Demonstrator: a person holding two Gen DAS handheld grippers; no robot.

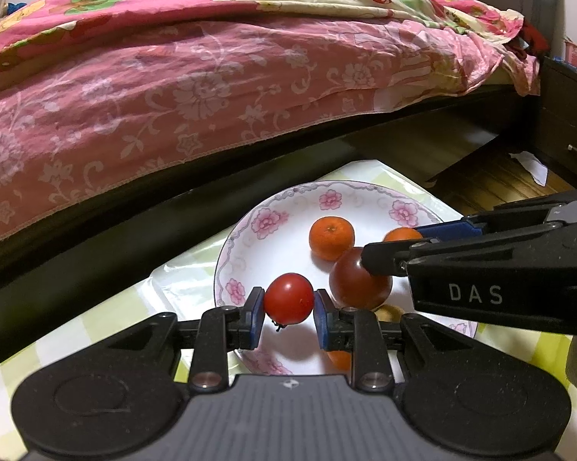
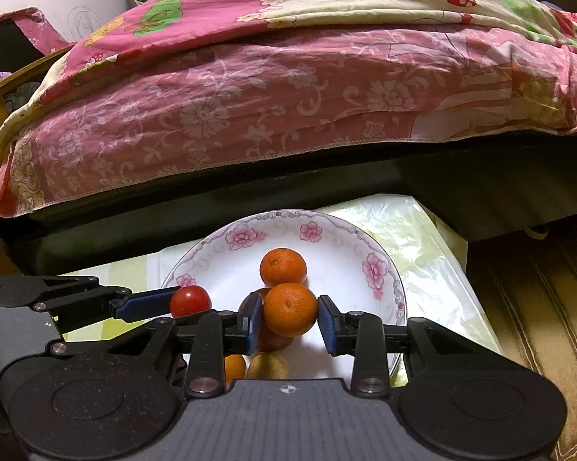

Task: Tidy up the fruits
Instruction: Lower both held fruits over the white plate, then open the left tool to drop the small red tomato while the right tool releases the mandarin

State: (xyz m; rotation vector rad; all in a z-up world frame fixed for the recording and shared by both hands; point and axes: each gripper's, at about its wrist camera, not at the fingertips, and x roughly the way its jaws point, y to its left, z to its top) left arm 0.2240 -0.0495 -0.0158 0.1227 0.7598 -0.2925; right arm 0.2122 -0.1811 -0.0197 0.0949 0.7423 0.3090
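A white plate with pink flowers [image 1: 267, 223] [image 2: 246, 238] sits on a small table. My left gripper [image 1: 289, 305] is shut on a small red tomato [image 1: 289, 298] and holds it over the plate's near left part; the tomato also shows in the right wrist view [image 2: 189, 300]. My right gripper [image 2: 288, 317] is shut on a mandarin [image 2: 290, 309], partly visible in the left wrist view [image 1: 401, 234], above the plate. On the plate lie another mandarin [image 1: 331, 237] [image 2: 283, 267], a large dark red tomato [image 1: 355, 286], a third mandarin [image 2: 234, 367] and a yellowish fruit [image 2: 268, 365].
The table has a green-checked cloth under clear plastic [image 2: 423, 253]. A bed with a pink floral cover [image 1: 196, 88] stands close behind it. A dark drawer cabinet [image 1: 565, 123] is at the right, with wooden floor [image 1: 492, 180] beside the table.
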